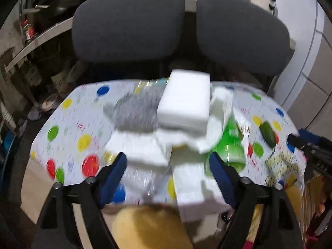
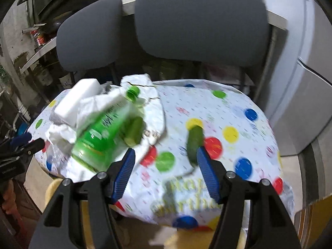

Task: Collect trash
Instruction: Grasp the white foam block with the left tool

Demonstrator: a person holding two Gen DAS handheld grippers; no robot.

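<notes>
Left wrist view: left gripper (image 1: 168, 161) jaws apart, empty, over white foam pieces (image 1: 184, 101) | right gripper (image 2: 164, 155) jaws apart, empty, beside cucumber (image 2: 194, 143) | green bottle (image 2: 103, 128) lay on crumpled paper (image 2: 149, 103), all on polka-dot tablecloth (image 2: 238, 114) before two grey chairs (image 2: 199, 20)

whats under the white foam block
The foam block lies on a pile: a grey scrubber to its left, crumpled white paper and a green bottle to its right. What lies directly beneath it is covered.
</notes>
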